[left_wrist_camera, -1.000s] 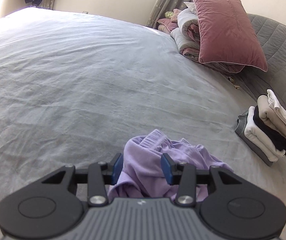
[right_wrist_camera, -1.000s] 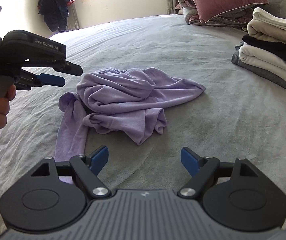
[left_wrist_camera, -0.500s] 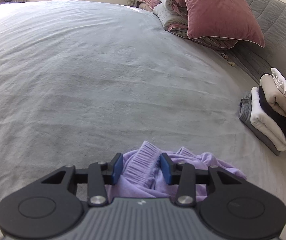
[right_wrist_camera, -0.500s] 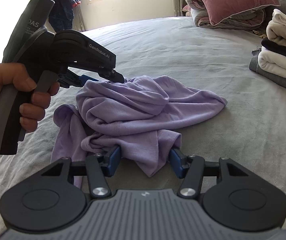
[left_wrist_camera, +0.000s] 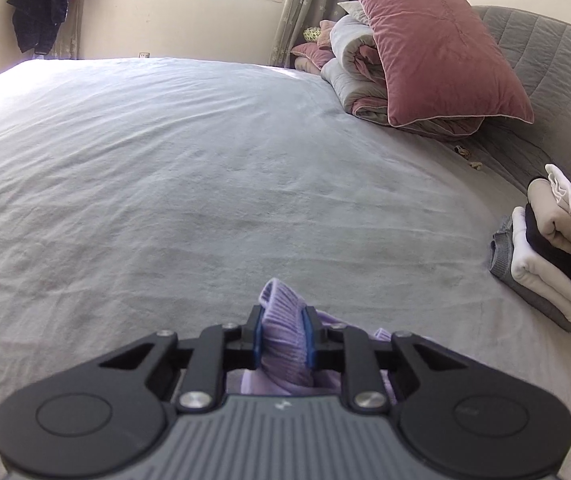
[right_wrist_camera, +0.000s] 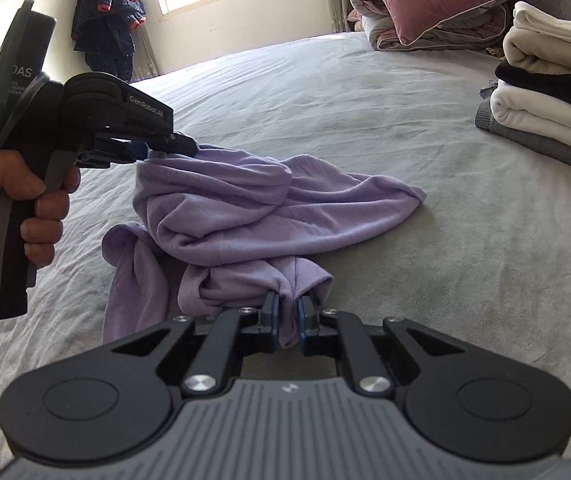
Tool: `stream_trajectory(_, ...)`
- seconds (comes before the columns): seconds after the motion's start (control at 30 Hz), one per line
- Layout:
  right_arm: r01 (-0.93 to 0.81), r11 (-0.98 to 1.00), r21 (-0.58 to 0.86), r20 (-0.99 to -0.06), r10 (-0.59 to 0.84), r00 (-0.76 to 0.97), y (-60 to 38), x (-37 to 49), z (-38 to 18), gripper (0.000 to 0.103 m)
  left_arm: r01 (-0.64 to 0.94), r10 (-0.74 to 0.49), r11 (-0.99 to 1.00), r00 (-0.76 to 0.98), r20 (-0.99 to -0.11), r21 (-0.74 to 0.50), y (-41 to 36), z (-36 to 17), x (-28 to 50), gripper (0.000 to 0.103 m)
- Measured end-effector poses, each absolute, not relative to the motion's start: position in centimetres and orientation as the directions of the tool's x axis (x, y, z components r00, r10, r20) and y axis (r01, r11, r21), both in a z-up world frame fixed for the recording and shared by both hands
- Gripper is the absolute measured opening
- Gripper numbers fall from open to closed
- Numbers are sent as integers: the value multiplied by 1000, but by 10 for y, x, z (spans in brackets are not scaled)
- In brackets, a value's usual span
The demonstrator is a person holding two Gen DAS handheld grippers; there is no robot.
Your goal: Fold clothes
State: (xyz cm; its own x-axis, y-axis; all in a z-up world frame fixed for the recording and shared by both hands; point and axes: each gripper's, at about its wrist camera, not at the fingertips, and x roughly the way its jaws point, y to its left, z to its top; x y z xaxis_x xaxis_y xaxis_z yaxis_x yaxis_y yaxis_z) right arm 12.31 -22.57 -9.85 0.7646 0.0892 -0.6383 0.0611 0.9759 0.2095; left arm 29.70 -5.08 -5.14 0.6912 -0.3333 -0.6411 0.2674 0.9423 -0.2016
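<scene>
The left wrist view is set low, close over the grey bedsheet (left_wrist_camera: 205, 184), and is faced toward the window wall. The right wrist view is aimed similarly from farther back. The pink pillow (left_wrist_camera: 441, 48) and folded clothes stack (right_wrist_camera: 553, 84) are shared by both.

From my left wrist view, the gripper body hides most of the garment (left_wrist_camera: 283, 340); I see only a ribbed edge at 6 o'clock. The stack (left_wrist_camera: 553, 252) at 3 o'clock is cut by the frame edge. In the right wrist view, my hand (right_wrist_camera: 13, 204) at 9 o'clock is cropped, and the lettering on the left gripper (right_wrist_camera: 165, 150) reads only partly.
</scene>
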Motion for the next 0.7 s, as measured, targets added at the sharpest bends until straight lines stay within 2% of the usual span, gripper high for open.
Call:
stream_trajectory(0.23,92,979,185,-638,49,768,-232,114,-90,10,192,-279,959,753,-596,-206,-7,-26,278,19)
stream_trajectory(0.47,89,984,151,-637,28,770,-227,101,-81,10,160,-275,955,796,-539,-250,41,-6,230,19)
stream_trajectory(0.7,82,990,112,-647,10,762,-219,83,-76,10,147,-301,937,800,-519,-318,79,-16,168,19)
